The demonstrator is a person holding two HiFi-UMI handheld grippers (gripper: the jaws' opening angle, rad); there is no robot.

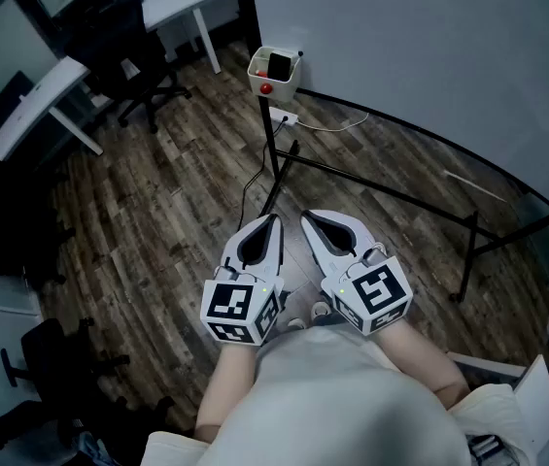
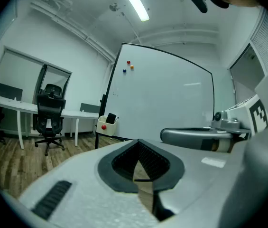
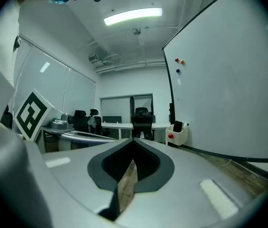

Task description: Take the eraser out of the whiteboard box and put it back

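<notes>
The white whiteboard box (image 1: 274, 76) hangs at the left end of the whiteboard (image 1: 429, 47), far ahead of me. A black eraser (image 1: 280, 65) stands inside it, and a red magnet sits on its front. The left gripper view shows the box (image 2: 106, 126) and eraser (image 2: 110, 118) small and distant; the right gripper view also shows the box (image 3: 178, 135). My left gripper (image 1: 274, 221) and right gripper (image 1: 305, 218) are side by side close to my body, over the floor. Both are shut and hold nothing.
The whiteboard's black stand legs (image 1: 371, 187) spread over the wooden floor between me and the box. A power strip with a cable (image 1: 284, 118) lies under the box. Office chairs (image 1: 128, 56) and white desks (image 1: 36, 100) stand at the left.
</notes>
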